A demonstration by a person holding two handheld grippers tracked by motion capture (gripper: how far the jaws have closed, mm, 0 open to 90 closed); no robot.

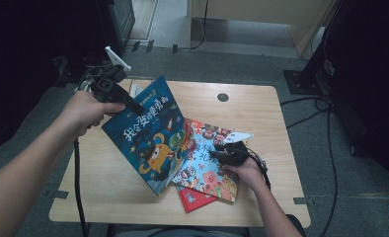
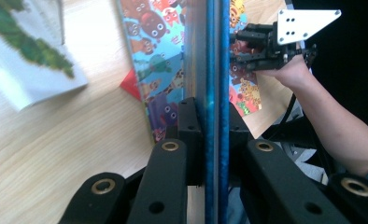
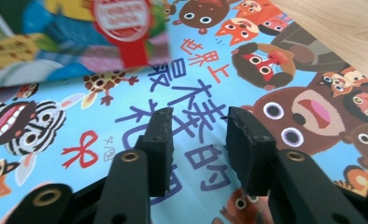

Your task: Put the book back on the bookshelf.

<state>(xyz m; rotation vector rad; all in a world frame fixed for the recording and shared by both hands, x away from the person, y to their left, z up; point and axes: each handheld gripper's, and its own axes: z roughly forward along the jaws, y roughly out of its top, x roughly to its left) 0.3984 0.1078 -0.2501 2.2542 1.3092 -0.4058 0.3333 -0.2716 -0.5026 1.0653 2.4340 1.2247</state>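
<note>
A dark blue picture book (image 1: 150, 133) is tilted up off the wooden table (image 1: 261, 113). My left gripper (image 1: 114, 90) is shut on its upper corner. In the left gripper view the book's thin edge (image 2: 212, 70) runs straight up between the closed jaws of that gripper (image 2: 211, 135). A light blue animal book (image 1: 207, 160) lies flat beside it, on top of a red book (image 1: 195, 200). My right gripper (image 1: 225, 150) rests over the animal book. Its jaws (image 3: 198, 135) stand a little apart above the cover (image 3: 275, 88), with nothing between them.
A white and green book (image 2: 28, 56) lies on the table past the lifted one. A round cable hole (image 1: 223, 97) sits near the table's far edge. Bare wood (image 1: 108, 187) stretches along the near left and the right side. Cables trail on the floor to the right.
</note>
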